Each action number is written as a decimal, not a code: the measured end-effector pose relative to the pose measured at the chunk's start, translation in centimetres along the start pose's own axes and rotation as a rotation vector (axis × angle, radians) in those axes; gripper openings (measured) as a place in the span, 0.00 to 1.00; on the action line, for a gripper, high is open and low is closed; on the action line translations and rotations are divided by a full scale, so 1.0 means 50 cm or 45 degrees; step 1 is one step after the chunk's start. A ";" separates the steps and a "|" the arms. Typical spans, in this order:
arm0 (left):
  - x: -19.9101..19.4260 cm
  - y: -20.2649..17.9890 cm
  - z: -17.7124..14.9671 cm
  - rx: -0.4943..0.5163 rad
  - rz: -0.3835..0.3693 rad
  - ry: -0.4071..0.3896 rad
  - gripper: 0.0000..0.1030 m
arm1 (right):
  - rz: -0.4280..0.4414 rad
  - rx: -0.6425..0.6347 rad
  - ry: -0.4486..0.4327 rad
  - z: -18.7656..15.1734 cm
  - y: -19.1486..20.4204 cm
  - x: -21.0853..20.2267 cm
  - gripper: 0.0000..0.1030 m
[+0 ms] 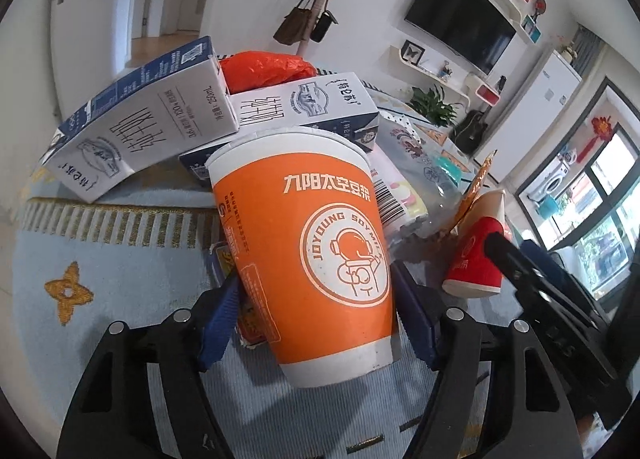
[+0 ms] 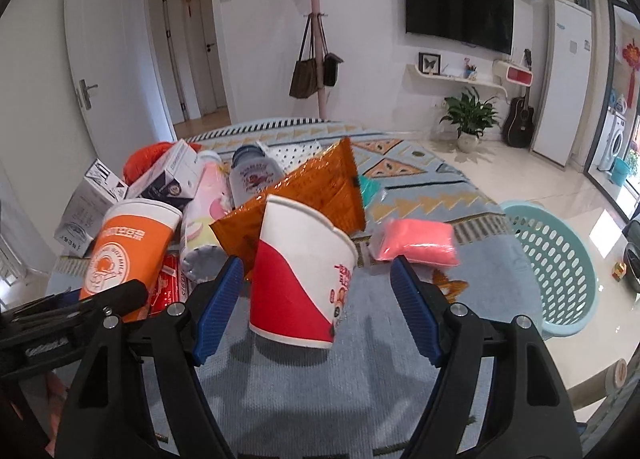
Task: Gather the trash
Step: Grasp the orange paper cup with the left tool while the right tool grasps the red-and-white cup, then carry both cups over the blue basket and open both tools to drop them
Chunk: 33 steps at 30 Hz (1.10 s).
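Note:
An orange soy-milk paper cup (image 1: pixel 320 243) stands on the light blue tablecloth (image 1: pixel 120 299). My left gripper (image 1: pixel 316 271) is shut on it, with both blue pads against its lower sides. A red-and-white paper cup (image 2: pixel 300 279) sits tilted between the fingers of my right gripper (image 2: pixel 316 259). That gripper is open, with a clear gap between the cup and its right pad. In the left wrist view the same red cup (image 1: pixel 476 259) shows at the right, with a black finger (image 1: pixel 520 263) of the right gripper beside it.
Behind the cups lie two milk cartons (image 1: pixel 152 119) (image 1: pixel 312 103), an orange-red plastic bag (image 1: pixel 264 67), an orange foil wrapper (image 2: pixel 320 187), a clear bottle (image 2: pixel 252 175) and a pink packet (image 2: pixel 416 243). A teal plastic basket (image 2: pixel 560 259) stands off the table's right edge.

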<state>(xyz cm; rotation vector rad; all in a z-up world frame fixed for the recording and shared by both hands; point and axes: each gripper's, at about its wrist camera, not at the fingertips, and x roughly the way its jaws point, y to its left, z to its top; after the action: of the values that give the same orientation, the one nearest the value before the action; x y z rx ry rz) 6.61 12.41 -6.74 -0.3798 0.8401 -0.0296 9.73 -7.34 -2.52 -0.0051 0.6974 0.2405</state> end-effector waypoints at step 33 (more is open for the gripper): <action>-0.117 -0.211 0.016 0.283 -0.169 -0.268 0.66 | 0.046 0.168 -0.177 0.045 -0.187 -0.130 0.44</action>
<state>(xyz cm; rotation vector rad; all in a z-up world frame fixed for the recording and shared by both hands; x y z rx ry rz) 4.58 3.85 1.54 -0.2241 0.5951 -0.2011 8.42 -17.66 2.61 0.1490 0.5744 0.2270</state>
